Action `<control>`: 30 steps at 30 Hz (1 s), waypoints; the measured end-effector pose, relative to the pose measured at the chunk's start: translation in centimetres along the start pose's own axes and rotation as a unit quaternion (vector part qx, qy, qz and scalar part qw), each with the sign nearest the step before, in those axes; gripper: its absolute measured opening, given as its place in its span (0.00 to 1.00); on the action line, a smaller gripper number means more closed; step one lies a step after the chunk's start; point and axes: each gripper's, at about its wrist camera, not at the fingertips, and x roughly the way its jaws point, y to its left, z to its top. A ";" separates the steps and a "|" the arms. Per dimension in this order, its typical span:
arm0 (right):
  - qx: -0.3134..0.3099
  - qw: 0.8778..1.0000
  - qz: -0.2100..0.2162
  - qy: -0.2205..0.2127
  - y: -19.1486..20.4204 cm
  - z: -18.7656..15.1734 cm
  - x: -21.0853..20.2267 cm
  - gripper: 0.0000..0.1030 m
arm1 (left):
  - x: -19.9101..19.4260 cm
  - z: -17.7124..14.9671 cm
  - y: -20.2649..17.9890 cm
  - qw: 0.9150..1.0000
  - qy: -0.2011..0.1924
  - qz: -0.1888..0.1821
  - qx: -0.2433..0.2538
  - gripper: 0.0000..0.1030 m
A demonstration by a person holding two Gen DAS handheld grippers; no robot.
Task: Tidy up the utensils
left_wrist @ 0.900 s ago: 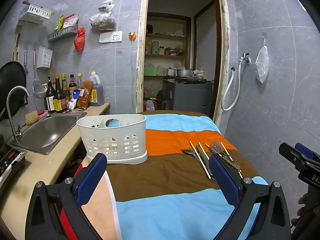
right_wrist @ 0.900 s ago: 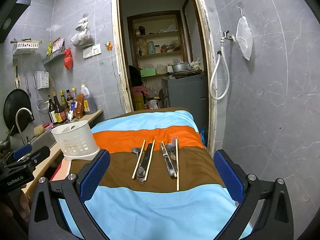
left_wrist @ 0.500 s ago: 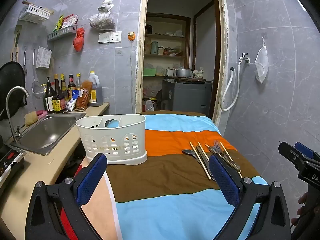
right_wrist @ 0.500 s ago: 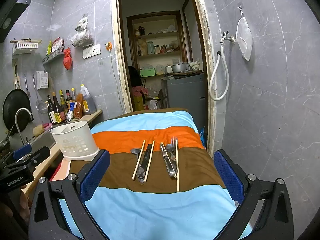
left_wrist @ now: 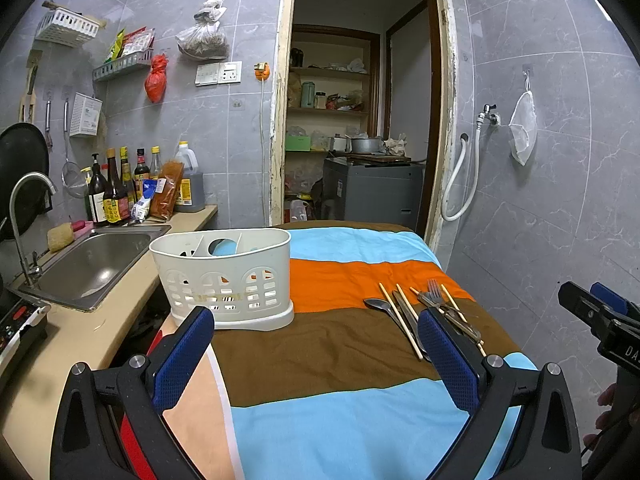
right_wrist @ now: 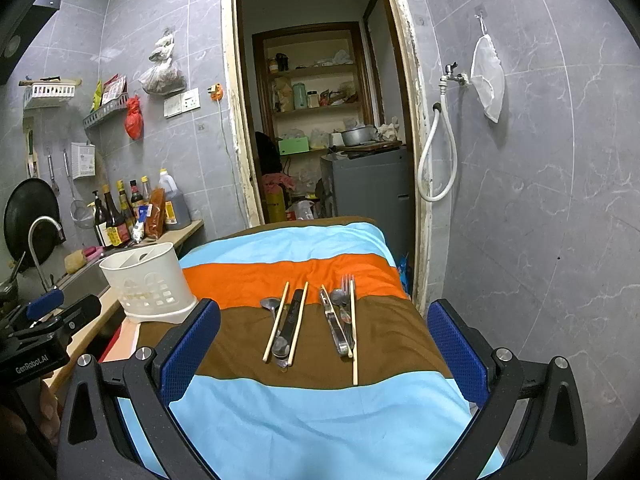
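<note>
1. Two grippers up front, both spread wide with nothing between the blue pads: the left gripper [left_wrist: 316, 356] hovers over the striped cloth [left_wrist: 340, 420], the right gripper [right_wrist: 324, 352] likewise above the brown band.
2. Utensils next, lying loose on the brown stripe of the bench in two clusters, handles toward the right wrist camera.
3. Left cluster: two chopsticks [right_wrist: 276, 322], one spoon [right_wrist: 270, 304] with its bowl at the far end, and one dark-handled knife [right_wrist: 290, 322] lying between the sticks.
4. Right cluster: one long chopstick [right_wrist: 353, 332], with a second, shorter one apparently crossing under the metal; one fork [right_wrist: 347, 282] with tines pointing away, and a second spoon [right_wrist: 338, 297] touching it. Further steel handles overlap here; an exact count cannot be told.
5. One white caddy [left_wrist: 224, 276] stands upright at the cloth's left edge, well apart from the utensils; dividers show inside, no utensils visible in it.
6. One steel sink [left_wrist: 92, 264] sits beyond it on the left, with a row of bottles [left_wrist: 116, 192] behind.
</note>
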 end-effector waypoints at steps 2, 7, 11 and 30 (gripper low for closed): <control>0.000 1.000 0.000 -0.001 0.0 0.0 0.0 0.99 | 0.0 0.0 0.0 1.000 0.000 0.000 0.000 1.00; -0.001 1.000 0.000 0.000 0.0 0.0 0.1 0.99 | 0.4 0.1 -0.2 1.000 0.001 -0.002 0.001 1.00; -0.001 1.000 0.000 0.000 0.1 0.1 0.1 0.99 | 0.8 -0.1 -0.1 1.000 0.002 -0.003 0.002 1.00; -0.001 1.000 -0.001 0.001 0.2 0.1 1.2 0.99 | 1.8 -0.5 0.0 1.000 0.002 -0.012 0.005 1.00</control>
